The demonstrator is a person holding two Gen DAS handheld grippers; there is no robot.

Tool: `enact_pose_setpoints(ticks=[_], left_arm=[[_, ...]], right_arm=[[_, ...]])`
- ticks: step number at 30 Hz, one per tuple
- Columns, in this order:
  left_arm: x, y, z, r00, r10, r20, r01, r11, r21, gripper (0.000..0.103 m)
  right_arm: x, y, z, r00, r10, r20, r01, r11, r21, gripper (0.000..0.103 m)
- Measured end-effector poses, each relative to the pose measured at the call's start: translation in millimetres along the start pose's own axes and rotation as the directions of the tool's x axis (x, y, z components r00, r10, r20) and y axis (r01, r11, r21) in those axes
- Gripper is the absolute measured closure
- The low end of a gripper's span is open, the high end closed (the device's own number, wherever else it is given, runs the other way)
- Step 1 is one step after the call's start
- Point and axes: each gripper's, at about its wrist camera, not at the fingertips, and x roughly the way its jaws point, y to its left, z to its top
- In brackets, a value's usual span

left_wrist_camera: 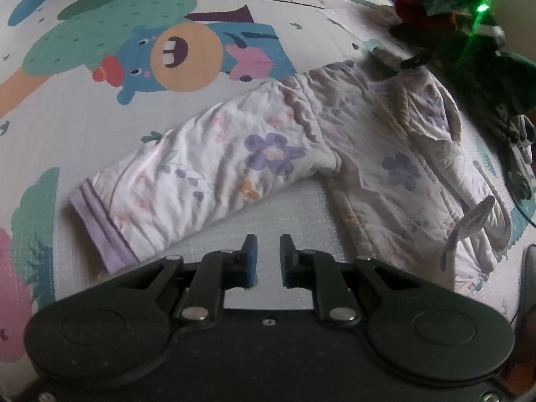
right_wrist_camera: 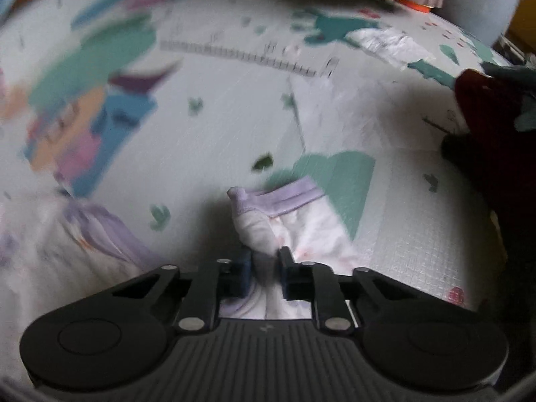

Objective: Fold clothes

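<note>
A white floral top with lilac cuffs (left_wrist_camera: 268, 154) lies on the play mat, one sleeve (left_wrist_camera: 174, 187) stretched to the left. My left gripper (left_wrist_camera: 268, 251) is open and empty, just in front of the garment, over bare mat. My right gripper (right_wrist_camera: 264, 258) is shut on the other sleeve (right_wrist_camera: 268, 221), whose lilac cuff (right_wrist_camera: 288, 194) bunches up just past the fingertips. The right gripper also shows in the left wrist view (left_wrist_camera: 398, 62), at the garment's far edge. The right wrist view is blurred by motion.
A cartoon-print play mat (left_wrist_camera: 134, 67) covers the floor. A dark pile of red, green and grey clothes (left_wrist_camera: 469, 50) sits at the right, also in the right wrist view (right_wrist_camera: 489, 127). A white garment (right_wrist_camera: 388, 43) lies at the far back.
</note>
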Motion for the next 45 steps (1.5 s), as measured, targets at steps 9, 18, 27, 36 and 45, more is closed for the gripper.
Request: enact_pose_setpoints(ticks=[9, 18, 27, 36, 45], left_arm=[[0.2, 1.0, -2.0, 1.000, -0.004, -0.009, 0.004, 1.000, -0.005, 0.090], [7.4, -11.0, -0.9, 0.999, -0.024, -0.034, 0.025, 0.999, 0.022, 0.090], [14.8, -18.6, 4.7, 0.998, -0.032, -0.048, 0.034, 0.999, 0.037, 0.083], [9.1, -29.4, 14.7, 0.991, -0.131, -0.013, 0.131, 0.990, 0.046, 0.062], [32.7, -112.6, 0.7, 0.924, -0.367, -0.110, 0.383, 0.889, 0.251, 0.043]], right_arm=[[-110.6, -87.9, -76.2, 0.979, 0.045, 0.197, -0.095, 0.963, 0.251, 0.089], [-99.6, -156.6, -192.1, 0.995, -0.088, 0.046, 0.048, 0.835, 0.549, 0.084], [-93.8, -152.3, -226.6, 0.944, -0.313, -0.104, 0.320, 0.795, 0.516, 0.060], [-92.2, -44.4, -204.9, 0.999, -0.033, 0.019, 0.029, 0.988, 0.149, 0.058], [-69.6, 6.5, -211.3, 0.989, 0.064, -0.135, -0.056, 0.997, 0.061, 0.024]])
